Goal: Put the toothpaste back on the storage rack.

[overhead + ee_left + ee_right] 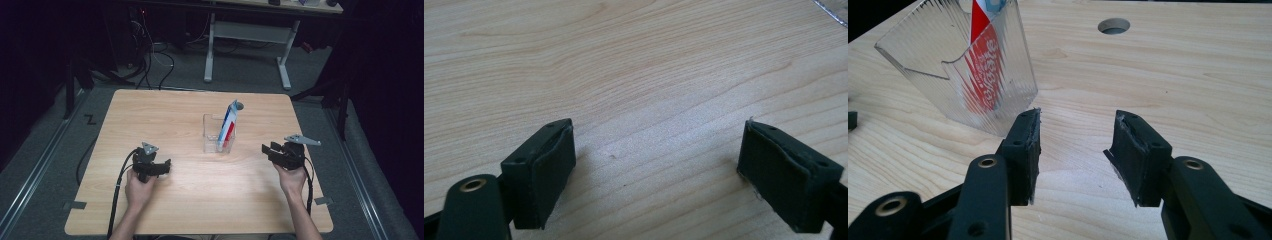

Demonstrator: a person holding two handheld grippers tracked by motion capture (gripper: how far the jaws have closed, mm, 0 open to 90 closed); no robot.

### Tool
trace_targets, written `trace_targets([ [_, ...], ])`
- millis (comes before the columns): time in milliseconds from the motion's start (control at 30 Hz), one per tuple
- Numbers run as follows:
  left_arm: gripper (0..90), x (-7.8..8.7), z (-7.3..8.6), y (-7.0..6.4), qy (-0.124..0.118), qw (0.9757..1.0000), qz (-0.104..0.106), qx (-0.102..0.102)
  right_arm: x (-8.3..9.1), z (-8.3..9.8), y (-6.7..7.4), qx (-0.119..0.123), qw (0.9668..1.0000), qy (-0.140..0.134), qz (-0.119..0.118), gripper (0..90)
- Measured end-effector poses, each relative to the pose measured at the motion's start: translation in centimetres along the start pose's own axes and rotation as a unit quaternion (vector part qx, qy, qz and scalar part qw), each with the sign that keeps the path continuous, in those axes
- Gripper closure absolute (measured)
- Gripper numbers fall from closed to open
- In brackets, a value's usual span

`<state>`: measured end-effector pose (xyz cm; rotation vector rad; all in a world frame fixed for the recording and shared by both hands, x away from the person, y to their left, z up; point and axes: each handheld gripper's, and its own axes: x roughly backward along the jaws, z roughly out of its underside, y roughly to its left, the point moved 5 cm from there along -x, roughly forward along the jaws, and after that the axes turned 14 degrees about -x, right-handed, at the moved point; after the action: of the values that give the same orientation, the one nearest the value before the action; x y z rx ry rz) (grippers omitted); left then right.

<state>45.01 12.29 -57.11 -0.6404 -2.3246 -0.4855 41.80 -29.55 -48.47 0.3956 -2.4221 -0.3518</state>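
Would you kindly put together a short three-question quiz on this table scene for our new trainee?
1. True or false: the toothpaste tube lies flat on the table.
2. What holds the tube? A) a clear ribbed holder B) a metal bowl C) the left gripper
3. In a few words, how do the jaws of the right gripper and of the left gripper stand?

Key
1. False: it stands tilted, its cap end up, inside the clear holder.
2. A.
3. Both are open with bare wood between the jaws; neither touches the holder.
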Motion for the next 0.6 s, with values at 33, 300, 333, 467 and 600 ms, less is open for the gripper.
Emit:
trace_targets([
  [33,15.6,0.0,0.0,0.0,0.000,1.0000,0.000,0.000,0.0,0.1,0.0,-0.002,1.0000,0.001,0.000,54.5],
  [300,15.6,0.0,0.0,0.0,0.000,1.0000,0.000,0.000,-0.3,0.8,-0.4,-0.006,1.0000,0.006,0.005,54.5],
  [333,15.6,0.0,0.0,0.0,0.000,1.0000,0.000,0.000,-0.4,1.0,-0.5,-0.007,0.9999,0.007,0.006,54.5],
  [467,15.6,0.0,0.0,0.0,0.000,1.0000,0.000,0.000,-0.6,1.5,-0.8,-0.009,0.9999,0.010,0.009,54.5],
  [600,15.6,0.0,0.0,0.0,0.000,1.0000,0.000,0.000,-0.9,1.9,-1.0,-0.011,0.9998,0.011,0.013,54.5],
])
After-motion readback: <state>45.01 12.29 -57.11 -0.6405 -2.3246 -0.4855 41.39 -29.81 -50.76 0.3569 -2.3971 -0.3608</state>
